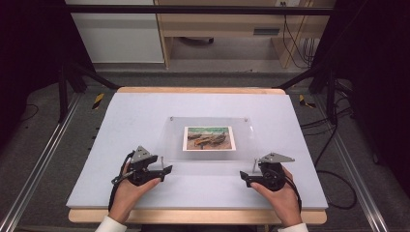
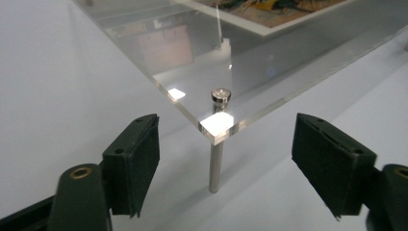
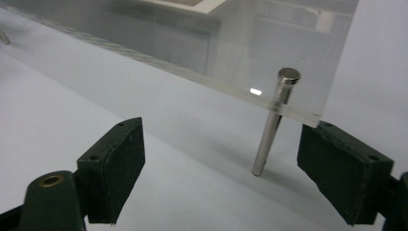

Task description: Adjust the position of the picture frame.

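Observation:
A clear acrylic plate (image 1: 174,145) stands on short metal pins over a picture of boats (image 1: 209,138) in the middle of the white table. My left gripper (image 1: 166,170) sits at the plate's front left corner, jaws apart. In the left gripper view that corner (image 2: 217,124) and its pin (image 2: 216,163) lie between the spread pads of the left gripper (image 2: 226,168), untouched. My right gripper (image 1: 245,177) is at the front right corner. The right gripper view has its pin (image 3: 270,132) nearer the right-hand pad of the right gripper (image 3: 221,168), with a gap on both sides.
The white table top (image 1: 121,116) has a wooden edge (image 1: 193,216) along the front. Black frame posts (image 1: 63,82) and cables (image 1: 333,145) flank it. A wooden desk (image 1: 222,24) stands beyond the far edge.

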`<action>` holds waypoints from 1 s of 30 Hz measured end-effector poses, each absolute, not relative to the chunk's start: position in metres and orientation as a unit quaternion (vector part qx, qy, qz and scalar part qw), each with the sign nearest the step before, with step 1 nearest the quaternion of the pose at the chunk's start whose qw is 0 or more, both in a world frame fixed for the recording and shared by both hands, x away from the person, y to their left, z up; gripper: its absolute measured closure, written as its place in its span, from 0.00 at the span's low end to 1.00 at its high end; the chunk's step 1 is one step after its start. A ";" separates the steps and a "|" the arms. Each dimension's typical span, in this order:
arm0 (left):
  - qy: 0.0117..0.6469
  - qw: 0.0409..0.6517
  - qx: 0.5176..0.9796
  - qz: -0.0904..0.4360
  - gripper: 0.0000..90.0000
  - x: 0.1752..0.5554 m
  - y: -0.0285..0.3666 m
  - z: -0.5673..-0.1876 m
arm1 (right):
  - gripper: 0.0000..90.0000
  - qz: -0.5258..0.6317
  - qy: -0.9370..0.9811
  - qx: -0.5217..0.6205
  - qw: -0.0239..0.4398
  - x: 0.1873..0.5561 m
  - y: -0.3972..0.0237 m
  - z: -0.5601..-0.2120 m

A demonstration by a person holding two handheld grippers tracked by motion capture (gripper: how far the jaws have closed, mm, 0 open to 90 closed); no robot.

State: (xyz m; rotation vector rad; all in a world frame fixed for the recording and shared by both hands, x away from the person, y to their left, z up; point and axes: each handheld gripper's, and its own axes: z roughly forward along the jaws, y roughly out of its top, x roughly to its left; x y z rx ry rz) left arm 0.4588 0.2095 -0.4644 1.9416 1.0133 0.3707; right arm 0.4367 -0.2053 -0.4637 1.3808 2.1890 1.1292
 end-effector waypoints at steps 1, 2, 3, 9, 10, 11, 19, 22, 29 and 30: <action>0.408 0.448 0.782 0.145 0.24 0.459 0.210 -0.464 | 0.16 0.396 0.763 0.486 0.159 0.436 -0.207 -0.462; 0.406 0.454 0.781 0.142 0.22 0.459 0.211 -0.462 | 0.15 0.397 0.761 0.487 0.159 0.435 -0.208 -0.461; 0.403 0.458 0.780 0.142 0.21 0.460 0.212 -0.461 | 0.15 0.398 0.759 0.489 0.162 0.433 -0.209 -0.460; 0.396 0.487 0.766 0.139 0.14 0.460 0.221 -0.447 | 0.12 0.412 0.755 0.471 0.196 0.427 -0.214 -0.446; 0.393 0.492 0.764 0.141 0.14 0.459 0.223 -0.444 | 0.12 0.413 0.755 0.468 0.202 0.426 -0.214 -0.443; 0.391 0.495 0.763 0.143 0.13 0.458 0.224 -0.441 | 0.12 0.418 0.752 0.462 0.214 0.427 -0.214 -0.439; 0.395 0.502 0.755 0.150 0.14 0.470 0.216 -0.421 | 0.15 0.426 0.745 0.444 0.257 0.440 -0.206 -0.413; 0.400 0.492 0.758 0.155 0.16 0.485 0.213 -0.416 | 0.17 0.415 0.752 0.443 0.256 0.457 -0.203 -0.405; 0.411 0.478 0.761 0.153 0.16 0.497 0.212 -0.425 | 0.18 0.415 0.746 0.463 0.239 0.485 -0.203 -0.410; 0.415 0.478 0.758 0.158 0.16 0.496 0.212 -0.426 | 0.18 0.411 0.750 0.462 0.236 0.485 -0.203 -0.412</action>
